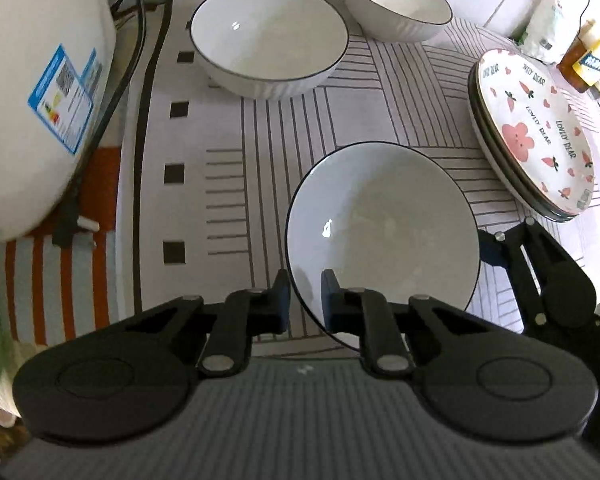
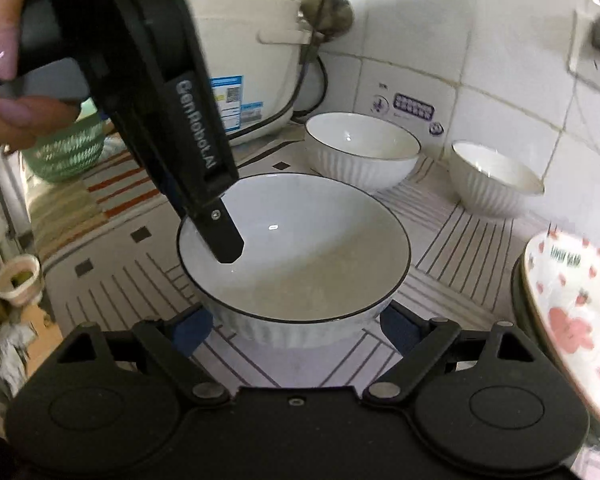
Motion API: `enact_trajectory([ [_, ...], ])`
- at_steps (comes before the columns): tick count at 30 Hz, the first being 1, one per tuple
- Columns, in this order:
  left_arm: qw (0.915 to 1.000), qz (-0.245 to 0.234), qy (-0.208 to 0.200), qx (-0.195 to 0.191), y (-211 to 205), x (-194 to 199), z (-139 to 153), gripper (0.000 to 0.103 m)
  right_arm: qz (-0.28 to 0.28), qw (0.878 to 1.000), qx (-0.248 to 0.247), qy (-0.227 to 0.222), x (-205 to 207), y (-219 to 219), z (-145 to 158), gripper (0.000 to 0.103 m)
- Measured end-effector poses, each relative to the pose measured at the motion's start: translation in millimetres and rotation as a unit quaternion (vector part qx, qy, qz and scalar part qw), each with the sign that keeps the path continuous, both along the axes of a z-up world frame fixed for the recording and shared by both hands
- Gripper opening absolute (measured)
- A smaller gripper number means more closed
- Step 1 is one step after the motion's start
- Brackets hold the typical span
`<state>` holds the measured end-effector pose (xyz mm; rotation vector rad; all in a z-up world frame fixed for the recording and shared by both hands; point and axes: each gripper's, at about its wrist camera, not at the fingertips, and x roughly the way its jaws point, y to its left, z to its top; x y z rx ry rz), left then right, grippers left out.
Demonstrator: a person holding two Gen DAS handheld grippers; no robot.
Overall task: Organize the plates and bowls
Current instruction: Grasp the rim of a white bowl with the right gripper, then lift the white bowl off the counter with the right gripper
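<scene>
The left gripper [image 1: 305, 298] pinches the rim of a white bowl [image 1: 384, 232] over the striped counter mat [image 1: 228, 184], near its front edge. The right gripper [image 2: 296, 330], jaws spread wide, flanks the bowl without touching it. Two more bowls [image 1: 268, 40] sit at the mat's back edge, a stack of patterned plates [image 1: 536, 132] at its right.

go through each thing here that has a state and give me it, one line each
left claw: straddling the near bowl's rim, grip unclear
right claw: open, either side of the near bowl
near bowl: upright, empty
large far bowl: upright, empty
small far bowl: upright, empty
patterned plates: stacked
</scene>
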<state>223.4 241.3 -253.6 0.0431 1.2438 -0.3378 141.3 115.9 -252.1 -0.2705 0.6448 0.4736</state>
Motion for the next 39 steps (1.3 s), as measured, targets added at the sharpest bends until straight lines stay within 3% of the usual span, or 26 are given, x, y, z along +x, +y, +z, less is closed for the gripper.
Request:
enact_trajectory([
  [7,0.9998,-0.019,-0.008,-0.001,-7,7,8,0.015,-0.025,1.000,-0.004,0.006,6,6,-1,0.093],
  [20,0.9987,-0.042,-0.030,-0.003,-34,40,19,0.015,-0.042,0.998,-0.031,-0.037,28,-13,18,0.093],
  [27,0.9988,-0.045,-0.020,0.006,-42,50,4,0.015,-0.079,0.996,-0.024,0.019,52,-16,5,0.092],
  [30,0.9990,-0.042,-0.005,-0.014,-36,51,7,0.017,-0.094,0.995,-0.034,0.026,51,-11,7,0.092],
  [34,0.9986,-0.033,-0.012,-0.040,-21,48,27,0.020,-0.095,0.994,-0.043,0.029,38,-10,22,0.092],
  [39,0.9973,-0.006,-0.045,-0.057,5,47,53,0.024,-0.122,0.992,0.016,0.027,23,-31,61,0.092],
])
